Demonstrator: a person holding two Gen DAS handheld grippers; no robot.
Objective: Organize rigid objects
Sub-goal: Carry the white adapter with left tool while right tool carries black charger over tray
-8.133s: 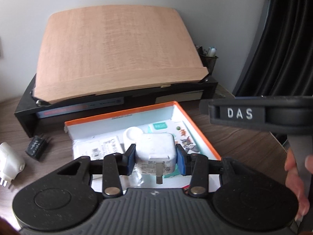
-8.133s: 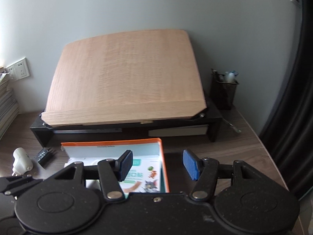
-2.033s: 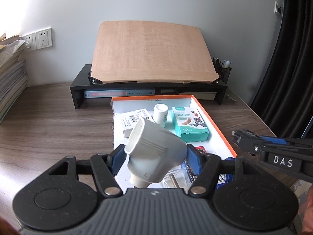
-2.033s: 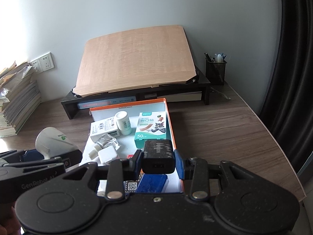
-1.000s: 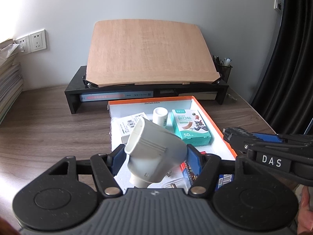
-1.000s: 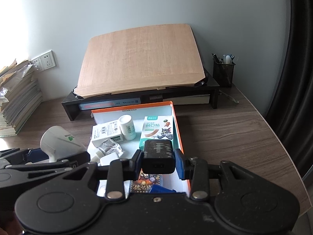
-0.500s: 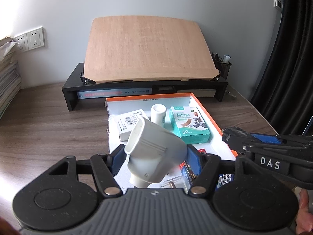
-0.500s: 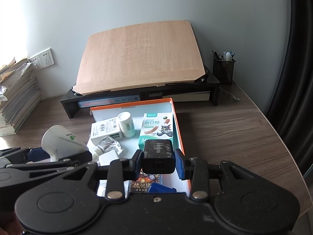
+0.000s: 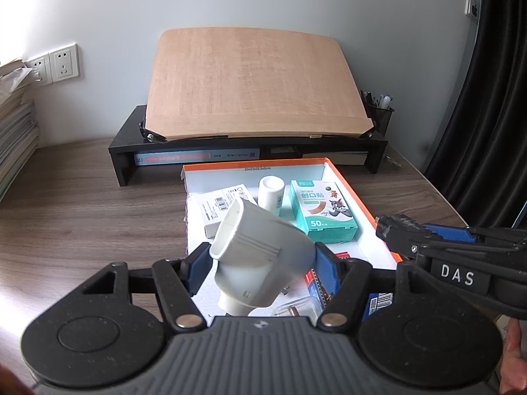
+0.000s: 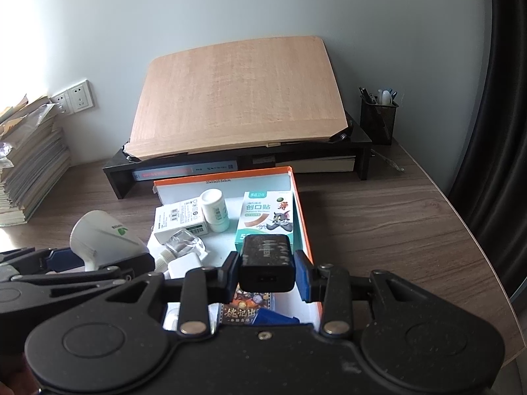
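Clamping a smooth white plastic angled plug adapter (image 9: 260, 256) between its blue pads, my left hand-held gripper (image 9: 262, 268) hangs over the near end of the shallow orange-rimmed white cardboard tray (image 9: 355, 194). My right hand-held gripper (image 10: 266, 271) pinches a matte black boxy charger (image 10: 266, 265) above the tray's near right corner. Farther inside lie a teal bandage carton (image 9: 324, 212) and a white cylindrical bottle (image 9: 270, 192). Dark wood-grain worktop (image 9: 82, 204) meets a pale wall.
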